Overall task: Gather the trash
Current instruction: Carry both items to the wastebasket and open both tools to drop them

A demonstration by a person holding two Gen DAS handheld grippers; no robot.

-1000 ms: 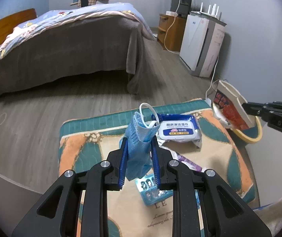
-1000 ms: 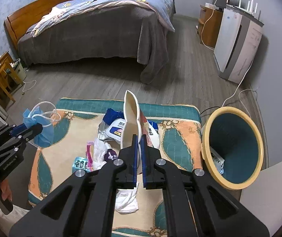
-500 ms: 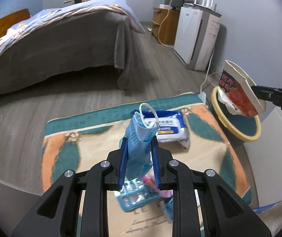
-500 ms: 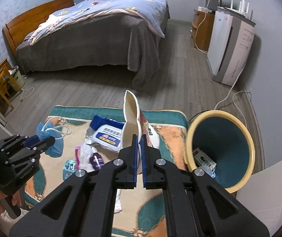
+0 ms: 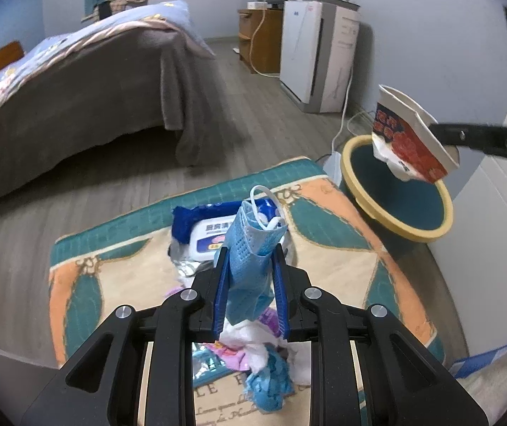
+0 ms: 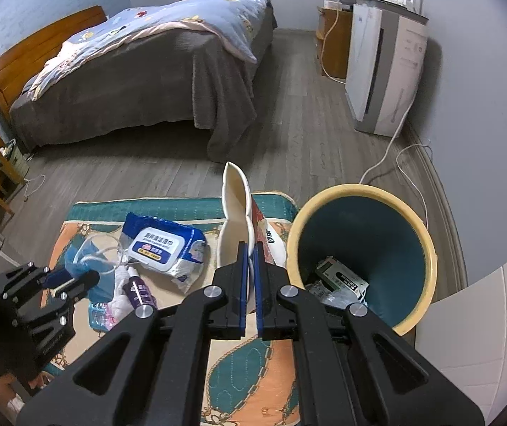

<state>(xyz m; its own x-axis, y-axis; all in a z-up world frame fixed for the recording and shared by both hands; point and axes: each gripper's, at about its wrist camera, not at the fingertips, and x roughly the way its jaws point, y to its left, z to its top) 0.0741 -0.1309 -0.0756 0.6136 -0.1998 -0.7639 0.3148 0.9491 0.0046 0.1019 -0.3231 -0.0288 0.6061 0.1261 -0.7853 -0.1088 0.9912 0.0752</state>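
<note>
My left gripper is shut on a crumpled blue face mask, held above the patterned mat. Its white ear loop sticks up past the fingertips. My right gripper is shut on the rim of a squashed paper cup, white inside and red printed outside. In the left wrist view the cup hangs over the near rim of the yellow-rimmed teal bin. The bin holds a box and some wrappers. The left gripper with the mask shows at the left of the right wrist view.
On the mat lie a blue wet-wipes pack, a small purple bottle, white tissue and a blue blister pack. A bed stands beyond on the wood floor. A white appliance and its cable stand by the wall.
Both grippers have moved right toward the bin with their loads. The cup now hangs over the bin's rim, and the mask is above the middle of the mat.
</note>
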